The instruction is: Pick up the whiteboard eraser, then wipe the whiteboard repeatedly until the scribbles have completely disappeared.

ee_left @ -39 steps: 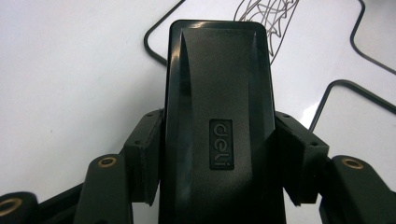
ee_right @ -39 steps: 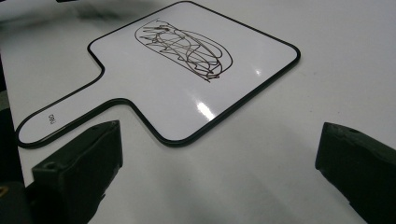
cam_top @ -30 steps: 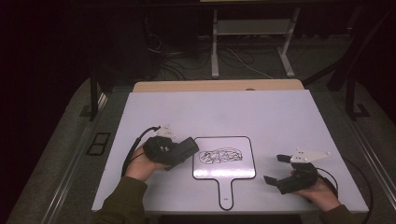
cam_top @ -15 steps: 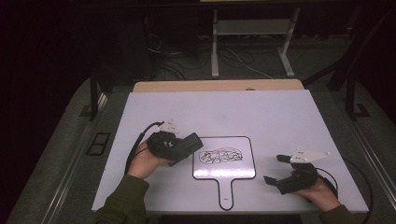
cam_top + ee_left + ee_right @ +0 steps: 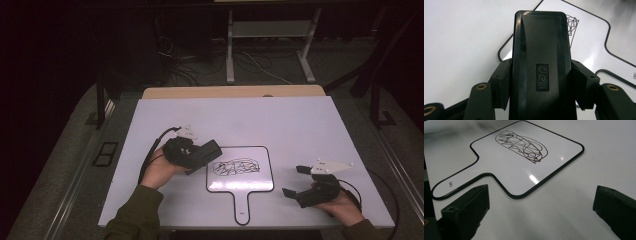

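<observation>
One scribbled whiteboard paddle (image 5: 240, 170); one black eraser (image 5: 541, 65) pinched in left gripper (image 5: 192, 152); right gripper (image 5: 297, 181) jaws spread, empty.

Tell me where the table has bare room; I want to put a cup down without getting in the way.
The far half of the table, beyond the whiteboard, is bare. The strip between the whiteboard and the right gripper is free but narrow. It is crowded at the whiteboard's left edge, where the left gripper holds a black eraser.

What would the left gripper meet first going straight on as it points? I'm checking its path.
Probably the scribble on the paddle whiteboard: the left gripper, shut on a black eraser, points there; its height is unclear.
</observation>
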The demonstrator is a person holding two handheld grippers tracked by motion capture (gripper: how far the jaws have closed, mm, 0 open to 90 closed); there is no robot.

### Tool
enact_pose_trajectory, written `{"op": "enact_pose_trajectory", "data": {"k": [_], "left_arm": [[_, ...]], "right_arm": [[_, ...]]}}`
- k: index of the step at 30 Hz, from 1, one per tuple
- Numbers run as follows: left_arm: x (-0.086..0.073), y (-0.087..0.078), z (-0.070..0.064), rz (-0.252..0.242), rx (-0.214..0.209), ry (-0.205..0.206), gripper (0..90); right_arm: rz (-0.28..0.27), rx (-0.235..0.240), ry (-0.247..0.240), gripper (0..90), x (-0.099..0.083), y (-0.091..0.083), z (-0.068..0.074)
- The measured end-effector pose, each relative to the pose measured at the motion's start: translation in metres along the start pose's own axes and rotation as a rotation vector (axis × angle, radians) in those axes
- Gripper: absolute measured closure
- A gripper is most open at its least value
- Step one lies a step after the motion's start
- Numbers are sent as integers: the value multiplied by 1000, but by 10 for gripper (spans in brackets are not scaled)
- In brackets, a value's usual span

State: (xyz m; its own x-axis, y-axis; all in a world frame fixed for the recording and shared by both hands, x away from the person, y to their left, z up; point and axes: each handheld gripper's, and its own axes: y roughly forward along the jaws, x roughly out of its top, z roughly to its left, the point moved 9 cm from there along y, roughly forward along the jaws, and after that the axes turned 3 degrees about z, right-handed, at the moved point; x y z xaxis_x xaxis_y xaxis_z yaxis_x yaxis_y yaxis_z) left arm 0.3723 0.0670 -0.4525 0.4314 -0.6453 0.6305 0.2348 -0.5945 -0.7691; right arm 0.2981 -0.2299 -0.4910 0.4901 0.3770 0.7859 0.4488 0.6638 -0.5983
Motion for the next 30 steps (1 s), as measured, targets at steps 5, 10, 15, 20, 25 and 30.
{"op": "enact_pose_trajectory", "data": {"k": [5,10,15,20,25,30], "left_arm": [[8,7,-1,3,-4,16,388],[17,16,-1,8,-11,36,388],[24,28,-3,17,-21,48,388],[30,41,-6,27,-28,60,388],[35,54,-7,41,-33,72,388],[38,69,-7,53,-36,80,388]], "right_arm": [[1,1,-1,0,0,0,-1],[1,2,2,0,0,0,-1],[-1,4,0,0,0,0,-1],[-1,5,-2,0,0,1,-1],[-1,7,-4,0,0,1,0],[-1,6,-4,0,0,1,-1]]}}
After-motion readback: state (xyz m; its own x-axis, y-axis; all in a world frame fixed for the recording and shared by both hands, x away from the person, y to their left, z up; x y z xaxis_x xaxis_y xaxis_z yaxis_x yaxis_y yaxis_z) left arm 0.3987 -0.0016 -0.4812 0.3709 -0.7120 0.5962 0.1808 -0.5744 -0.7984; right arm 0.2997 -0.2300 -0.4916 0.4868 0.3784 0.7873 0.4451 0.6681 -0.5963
